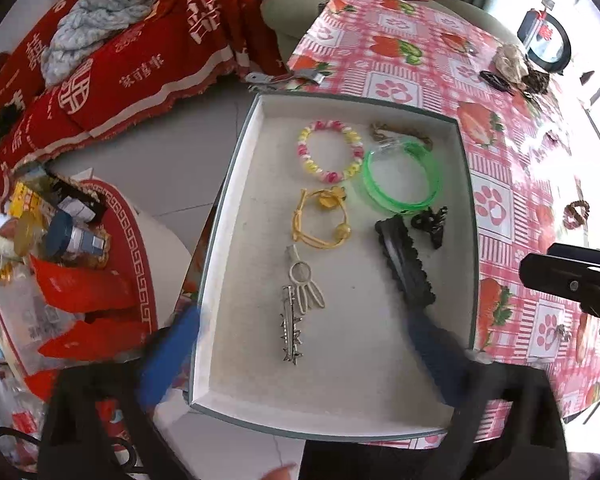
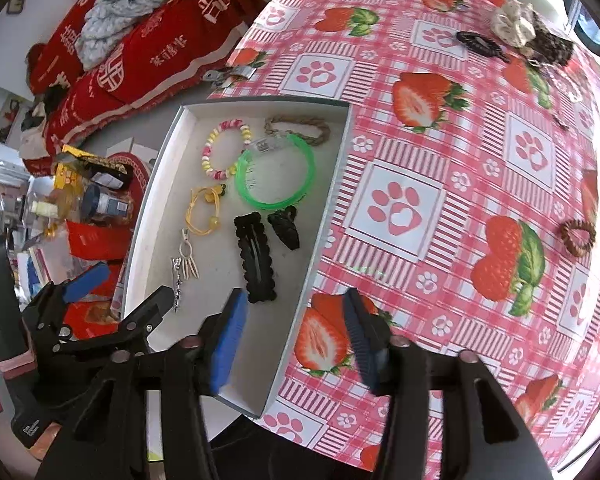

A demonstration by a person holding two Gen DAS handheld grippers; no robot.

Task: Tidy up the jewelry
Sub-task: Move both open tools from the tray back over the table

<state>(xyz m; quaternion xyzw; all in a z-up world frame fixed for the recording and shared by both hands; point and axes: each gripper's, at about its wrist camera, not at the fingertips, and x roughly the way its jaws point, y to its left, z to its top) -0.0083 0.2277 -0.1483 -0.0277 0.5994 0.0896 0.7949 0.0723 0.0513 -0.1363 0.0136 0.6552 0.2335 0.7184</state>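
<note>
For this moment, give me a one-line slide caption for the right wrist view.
Open right tongs hover over the tray edge; bracelets and clips lie inside, brown scrunchie waits on the strawberry tablecloth.

we see a white-lined tray [image 1: 236, 184] with a grey-green outer edge, resting on a tablecloth [image 2: 440, 152] checked in pink and white, printed with red strawberries and pink paw prints. inside the tray lie a pink, yellow and white beaded bracelet [image 1: 331, 150], a translucent green bangle [image 1: 401, 177], a yellow cord bracelet [image 1: 323, 219], a silver hair clip [image 1: 291, 327] and a black scalloped clip [image 1: 405, 265]. beyond the tray, a brown beaded bracelet [image 2: 578, 237] sits on the cloth. both grippers carry blue pads [image 2: 230, 340] on black frames.
</note>
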